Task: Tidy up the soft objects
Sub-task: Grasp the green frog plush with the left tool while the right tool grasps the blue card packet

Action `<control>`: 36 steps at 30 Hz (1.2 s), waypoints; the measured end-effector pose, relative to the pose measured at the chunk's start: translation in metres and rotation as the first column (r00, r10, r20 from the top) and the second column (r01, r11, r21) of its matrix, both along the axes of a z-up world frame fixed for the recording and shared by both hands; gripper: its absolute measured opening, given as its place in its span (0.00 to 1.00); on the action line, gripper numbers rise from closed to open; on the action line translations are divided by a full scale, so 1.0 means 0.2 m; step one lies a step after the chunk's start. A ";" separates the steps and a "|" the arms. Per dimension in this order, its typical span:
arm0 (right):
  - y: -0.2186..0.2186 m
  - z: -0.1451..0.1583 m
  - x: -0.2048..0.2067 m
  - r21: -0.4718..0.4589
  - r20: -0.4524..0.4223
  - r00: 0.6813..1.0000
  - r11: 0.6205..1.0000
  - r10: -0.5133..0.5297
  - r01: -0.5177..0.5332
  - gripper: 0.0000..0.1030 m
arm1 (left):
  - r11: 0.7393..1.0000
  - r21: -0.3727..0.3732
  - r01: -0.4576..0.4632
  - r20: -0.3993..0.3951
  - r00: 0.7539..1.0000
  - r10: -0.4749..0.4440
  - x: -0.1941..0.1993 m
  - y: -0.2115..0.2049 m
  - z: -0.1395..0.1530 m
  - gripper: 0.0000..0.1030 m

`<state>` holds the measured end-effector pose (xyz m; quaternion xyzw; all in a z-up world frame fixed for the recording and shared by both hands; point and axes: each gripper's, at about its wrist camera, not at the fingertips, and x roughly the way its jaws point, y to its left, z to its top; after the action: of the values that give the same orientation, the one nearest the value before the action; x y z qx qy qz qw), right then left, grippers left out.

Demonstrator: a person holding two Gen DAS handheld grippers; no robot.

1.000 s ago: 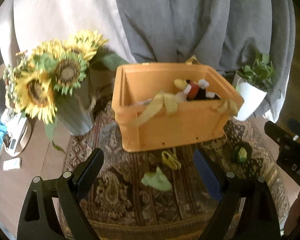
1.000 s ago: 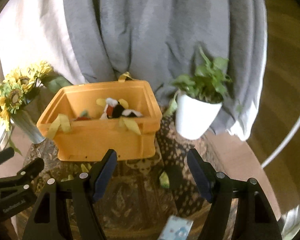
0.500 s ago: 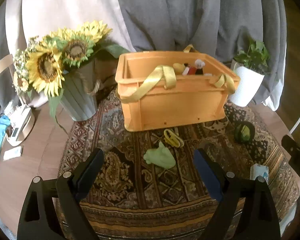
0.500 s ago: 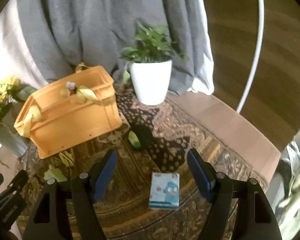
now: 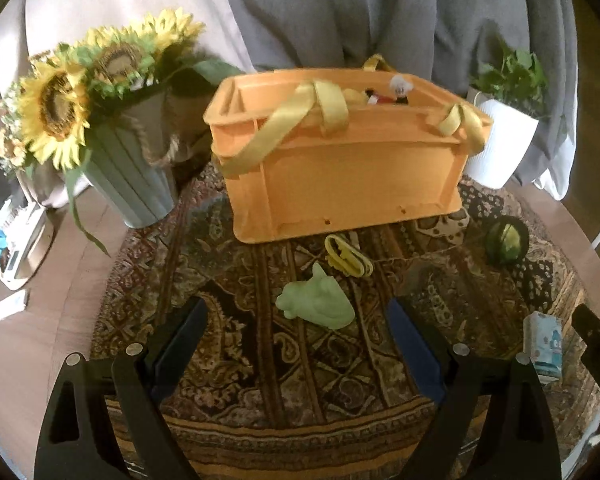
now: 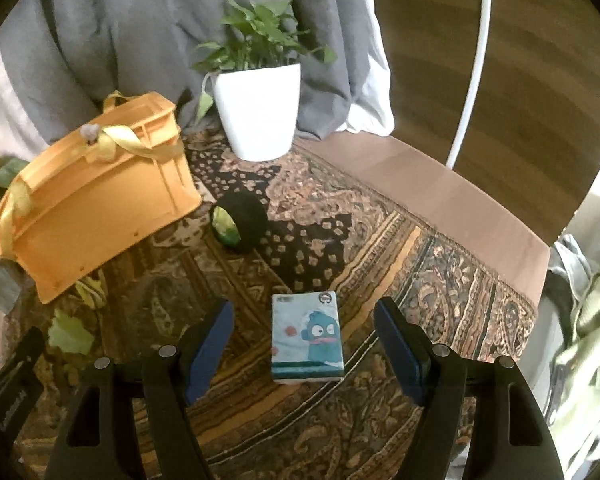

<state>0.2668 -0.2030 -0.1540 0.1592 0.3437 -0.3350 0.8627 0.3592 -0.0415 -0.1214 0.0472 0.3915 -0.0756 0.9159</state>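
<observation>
An orange crate (image 5: pixel 352 168) with yellow straps stands on the patterned rug and holds a few plush toys (image 5: pixel 396 92). In front of it lie a pale green soft toy (image 5: pixel 318 304) and a yellow band (image 5: pixel 348 260). My left gripper (image 5: pixel 296 324) hovers open just above and before the green toy. A black-and-green soft roll (image 6: pixel 240 222) lies right of the crate (image 6: pixel 92 208). A tissue pack with a blue cartoon figure (image 6: pixel 306 338) lies between the open jaws of my right gripper (image 6: pixel 304 330), and the pads stand clear of it.
A grey vase of sunflowers (image 5: pixel 100 120) stands left of the crate, a white potted plant (image 6: pixel 258 120) behind it on the right. Grey cloth hangs behind. The rug (image 6: pixel 380 248) ends at a wooden table edge (image 6: pixel 440 184) on the right. Small items lie at the far left (image 5: pixel 16 248).
Both grippers have come down toward the rug. The right view swung from the crate to the tissue pack, which now sits between its jaws. The green toy is nearer to the left jaws.
</observation>
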 end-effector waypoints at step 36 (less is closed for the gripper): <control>-0.11 -0.34 0.20 0.055 -0.170 0.985 0.998 -0.030 0.040 0.66 | 0.999 0.027 -0.022 -0.119 0.993 0.025 0.24 -0.11 -0.30 0.71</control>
<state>0.3066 -0.2257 -0.2211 0.1611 0.4224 -0.3523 0.8195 0.4065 -0.0633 -0.1818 0.0497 0.4472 -0.0627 0.8909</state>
